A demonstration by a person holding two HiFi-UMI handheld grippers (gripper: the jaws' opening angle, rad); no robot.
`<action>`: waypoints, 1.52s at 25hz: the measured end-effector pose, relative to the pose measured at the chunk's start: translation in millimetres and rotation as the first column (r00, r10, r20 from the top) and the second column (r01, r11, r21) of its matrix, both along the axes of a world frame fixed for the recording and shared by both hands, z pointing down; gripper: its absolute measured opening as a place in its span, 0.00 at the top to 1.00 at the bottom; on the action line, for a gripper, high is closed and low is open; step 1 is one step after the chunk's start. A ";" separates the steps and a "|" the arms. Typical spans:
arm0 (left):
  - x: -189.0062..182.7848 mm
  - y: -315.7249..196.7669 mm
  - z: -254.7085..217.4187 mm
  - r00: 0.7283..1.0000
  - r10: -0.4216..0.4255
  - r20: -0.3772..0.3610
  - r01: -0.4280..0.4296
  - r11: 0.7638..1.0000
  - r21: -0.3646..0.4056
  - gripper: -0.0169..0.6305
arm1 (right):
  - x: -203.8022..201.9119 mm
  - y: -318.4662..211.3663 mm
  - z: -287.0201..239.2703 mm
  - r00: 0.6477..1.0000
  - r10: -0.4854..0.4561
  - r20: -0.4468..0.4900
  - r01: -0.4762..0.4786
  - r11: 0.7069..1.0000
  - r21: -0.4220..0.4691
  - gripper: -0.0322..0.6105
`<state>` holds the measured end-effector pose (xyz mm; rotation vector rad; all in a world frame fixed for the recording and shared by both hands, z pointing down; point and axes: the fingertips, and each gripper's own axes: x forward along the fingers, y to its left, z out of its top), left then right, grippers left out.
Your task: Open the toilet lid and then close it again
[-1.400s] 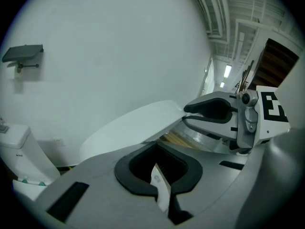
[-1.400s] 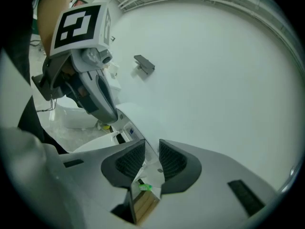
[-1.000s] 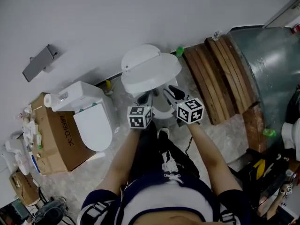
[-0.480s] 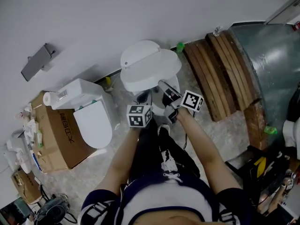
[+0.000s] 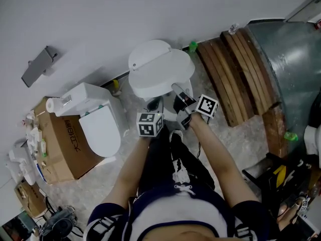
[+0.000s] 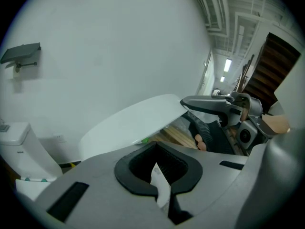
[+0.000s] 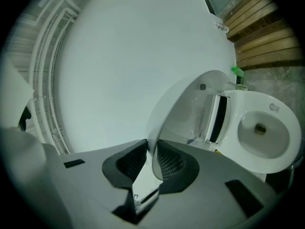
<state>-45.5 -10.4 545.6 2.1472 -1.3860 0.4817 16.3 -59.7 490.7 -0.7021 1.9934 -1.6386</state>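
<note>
The white toilet lid (image 5: 160, 72) stands partly raised over the bowl (image 7: 262, 132). My right gripper (image 5: 176, 93) has just been closing, and its jaws now clasp the lid's front edge, which runs between the pads (image 7: 153, 156). In the left gripper view the same gripper (image 6: 187, 109) bites the lid's (image 6: 138, 123) right tip. My left gripper (image 5: 153, 104) hangs just under the lid's front, beside the right one. Nothing lies between its jaws (image 6: 159, 163), which stand apart.
A second white toilet (image 5: 98, 129) and a cardboard box (image 5: 60, 149) stand on the left. Curved wooden planks (image 5: 235, 74) and a large metal drum (image 5: 288, 64) are on the right. A grey bracket (image 5: 37, 67) hangs on the wall. The person's legs fill the floor below.
The right gripper has rolled over and shifted onto the lid's front edge, its marker cube now tilted. The left gripper and the lid have barely moved.
</note>
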 end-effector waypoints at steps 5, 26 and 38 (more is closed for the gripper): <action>2.6 15.3 8.8 1.000 0.015 0.012 -0.015 1.000 -0.021 0.96 | 7.7 12.0 9.2 1.000 -0.017 -0.005 0.017 1.000 0.000 0.85; -2.1 74.9 26.8 1.000 0.029 0.004 -0.029 0.997 -0.066 0.96 | 28.3 49.1 51.4 0.995 -0.016 -0.097 0.013 0.999 -0.030 0.85; 4.1 84.3 30.2 0.999 0.041 0.001 -0.040 0.997 -0.063 0.96 | 44.7 78.5 89.6 0.986 -0.013 -0.168 -0.013 0.989 -0.148 0.84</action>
